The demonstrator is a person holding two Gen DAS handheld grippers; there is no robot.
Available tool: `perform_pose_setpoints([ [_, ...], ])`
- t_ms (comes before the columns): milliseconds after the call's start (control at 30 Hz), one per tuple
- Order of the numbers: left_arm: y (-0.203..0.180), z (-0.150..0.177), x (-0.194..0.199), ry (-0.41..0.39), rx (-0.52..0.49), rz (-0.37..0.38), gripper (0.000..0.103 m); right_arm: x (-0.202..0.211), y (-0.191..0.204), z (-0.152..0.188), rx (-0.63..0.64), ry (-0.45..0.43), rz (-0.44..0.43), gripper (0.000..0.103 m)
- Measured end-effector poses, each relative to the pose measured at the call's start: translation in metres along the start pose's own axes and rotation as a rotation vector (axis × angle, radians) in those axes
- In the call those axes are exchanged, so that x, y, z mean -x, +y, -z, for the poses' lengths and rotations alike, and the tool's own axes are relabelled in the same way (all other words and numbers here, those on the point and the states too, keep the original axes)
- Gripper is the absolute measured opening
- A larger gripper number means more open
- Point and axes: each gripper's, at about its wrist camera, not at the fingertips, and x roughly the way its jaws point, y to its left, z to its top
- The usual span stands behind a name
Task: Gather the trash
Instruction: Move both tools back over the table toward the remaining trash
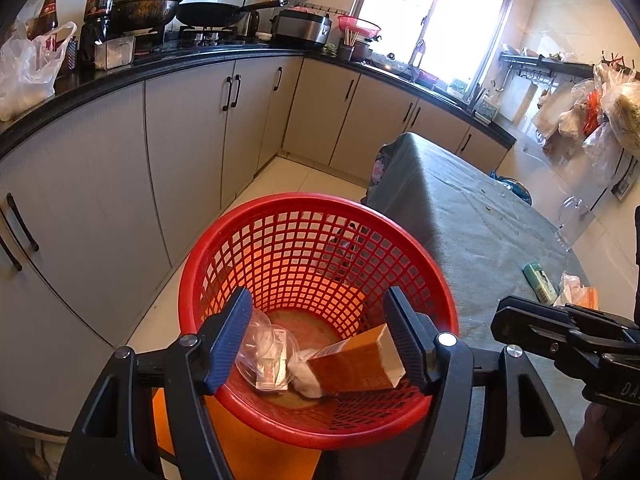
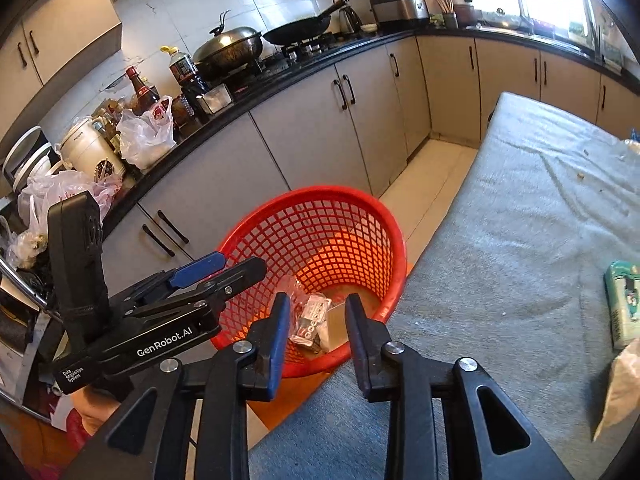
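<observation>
A red mesh basket (image 1: 320,208) (image 2: 384,216) stands beside the grey-clothed table (image 1: 472,216) (image 2: 520,220). In its bottom lie a clear plastic bag (image 1: 260,336), a silver packet (image 2: 312,316), a white crumpled wad (image 1: 306,378) and an orange-brown box (image 1: 356,364). My left gripper (image 1: 318,300) (image 2: 236,266) hovers open over the near rim, with nothing between its pads. My right gripper (image 2: 318,320) (image 1: 504,316) is open and empty at the table-side rim. On the table lie a green packet (image 1: 540,282) (image 2: 622,300) and a pale wrapper (image 1: 580,294) (image 2: 616,384).
Grey cabinets (image 1: 192,140) under a black counter (image 1: 120,72) run along the left and far walls, loaded with woks, bottles and plastic bags. The basket rests on an orange surface (image 1: 248,452). A tiled floor strip (image 1: 288,176) runs between cabinets and table.
</observation>
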Motion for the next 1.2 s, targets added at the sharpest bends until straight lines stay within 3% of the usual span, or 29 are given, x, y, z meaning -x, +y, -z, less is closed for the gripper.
perform_pose_setpoints([
  [367, -0.031, 0.004, 0.017, -0.027, -0.042, 0.018, 0.068, 0.05, -0.02, 0.022, 0.039, -0.095, 0.204, 0.06],
  [733, -0.101, 0.016, 0.012, -0.003, -0.148, 0.067, 0.068, 0.112, -0.073, 0.059, 0.023, -0.201, 0.509, 0.067],
  [967, -0.158, 0.026, 0.006, 0.019, -0.237, 0.102, 0.068, 0.16, -0.126, 0.088, -0.074, -0.239, 0.624, 0.067],
  [1200, -0.219, 0.042, 0.003, 0.04, -0.343, 0.13, 0.068, 0.201, -0.164, 0.114, -0.162, -0.27, 0.677, 0.067],
])
